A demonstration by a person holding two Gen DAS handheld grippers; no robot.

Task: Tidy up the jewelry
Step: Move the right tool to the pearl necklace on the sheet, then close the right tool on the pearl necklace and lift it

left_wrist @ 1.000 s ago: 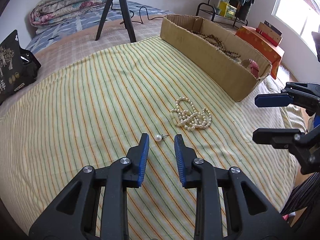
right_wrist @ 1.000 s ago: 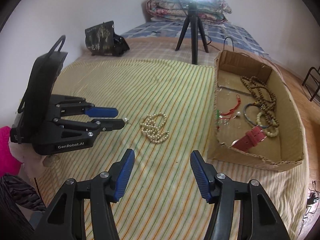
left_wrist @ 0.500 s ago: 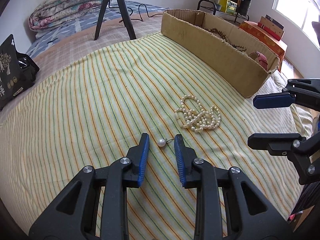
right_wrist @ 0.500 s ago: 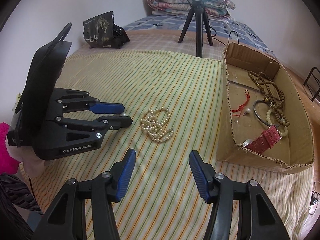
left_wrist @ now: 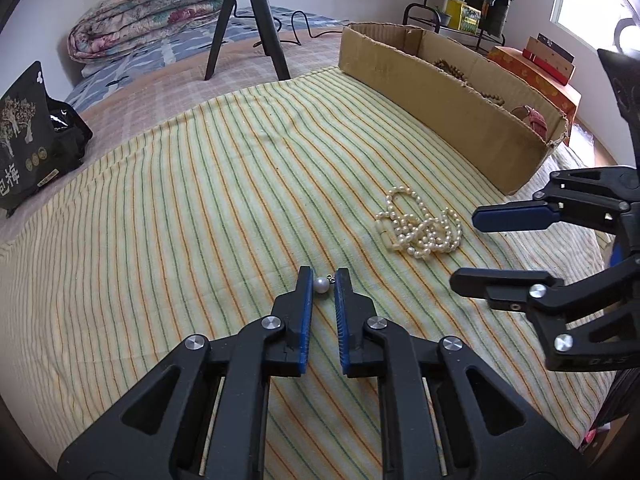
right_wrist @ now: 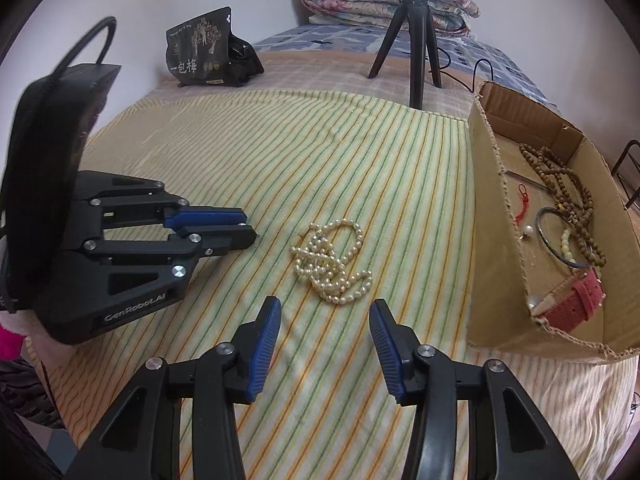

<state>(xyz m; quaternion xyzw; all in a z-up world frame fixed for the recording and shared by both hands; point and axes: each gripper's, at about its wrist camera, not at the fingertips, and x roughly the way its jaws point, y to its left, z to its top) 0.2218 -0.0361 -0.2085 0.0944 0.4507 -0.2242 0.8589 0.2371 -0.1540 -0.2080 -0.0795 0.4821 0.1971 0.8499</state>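
Note:
A single pearl earring (left_wrist: 321, 284) lies on the striped bedspread between the fingertips of my left gripper (left_wrist: 322, 285), whose jaws stand narrowly apart around it, almost touching. A heaped pearl necklace (left_wrist: 420, 229) lies to its right; it also shows in the right wrist view (right_wrist: 330, 264). My right gripper (right_wrist: 325, 312) is wide open and empty, just short of the necklace. A cardboard box (right_wrist: 492, 264) at the right holds wooden beads, a bangle, a red strap and another pearl.
A black tripod (left_wrist: 248, 20) stands at the far edge of the bedspread. A black snack bag (right_wrist: 200, 56) and a folded floral quilt (left_wrist: 148, 8) lie beyond. An orange box (left_wrist: 536, 76) and a clothes rack stand past the cardboard box.
My left gripper has moved forward over the earring and its jaws have narrowed around it. My right gripper has moved closer to the pearl necklace, still open.

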